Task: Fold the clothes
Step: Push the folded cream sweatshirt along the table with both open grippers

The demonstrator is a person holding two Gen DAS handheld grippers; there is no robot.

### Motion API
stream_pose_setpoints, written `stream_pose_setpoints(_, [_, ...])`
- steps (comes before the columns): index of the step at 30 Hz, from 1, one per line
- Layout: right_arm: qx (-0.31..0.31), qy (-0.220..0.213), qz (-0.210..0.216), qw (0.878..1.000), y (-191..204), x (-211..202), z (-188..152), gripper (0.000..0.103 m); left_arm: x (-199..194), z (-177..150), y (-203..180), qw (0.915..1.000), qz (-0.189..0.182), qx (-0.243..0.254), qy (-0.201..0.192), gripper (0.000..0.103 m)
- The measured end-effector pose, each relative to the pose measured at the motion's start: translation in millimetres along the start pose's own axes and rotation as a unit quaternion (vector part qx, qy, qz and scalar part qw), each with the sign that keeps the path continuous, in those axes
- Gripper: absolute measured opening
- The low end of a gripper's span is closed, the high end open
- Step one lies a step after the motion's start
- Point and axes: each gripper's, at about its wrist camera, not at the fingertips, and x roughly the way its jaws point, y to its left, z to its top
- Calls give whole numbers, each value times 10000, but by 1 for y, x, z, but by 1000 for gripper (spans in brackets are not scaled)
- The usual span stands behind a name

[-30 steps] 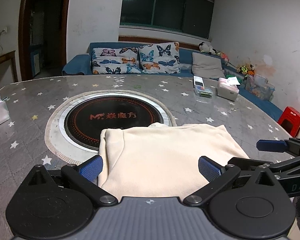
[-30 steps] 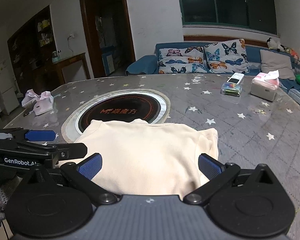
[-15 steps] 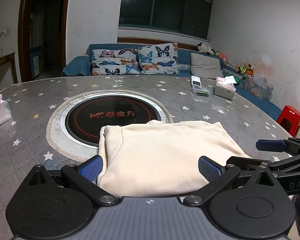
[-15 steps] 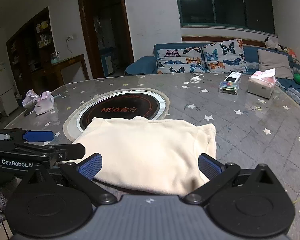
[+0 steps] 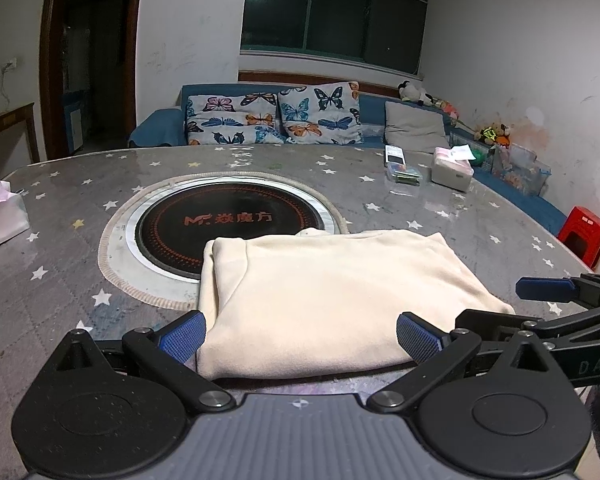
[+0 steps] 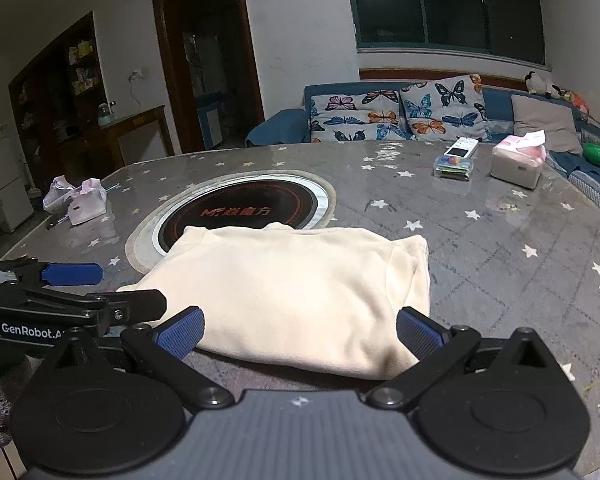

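Ridged blue fingers flank soft, folded cream garment.

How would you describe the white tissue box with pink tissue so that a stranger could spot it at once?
Start at the grey star-patterned table, then look to its far right edge near the blue sofa. The tissue box sits right of a small clear box with a white device on top; it alone has pink tissue poking out.
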Motion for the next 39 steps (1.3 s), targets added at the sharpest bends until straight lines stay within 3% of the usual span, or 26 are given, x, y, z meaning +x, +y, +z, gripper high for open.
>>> stream_pose_setpoints(24, [-43, 137, -108, 9998, -4, 6, -1, 103, 6, 0, -1, 9998, 111, 102, 137, 103])
stream_pose_setpoints(39, [-259, 250, 48, 9993, 1, 19, 4, 103, 16, 6, 12, 9993, 226, 47, 285, 103])
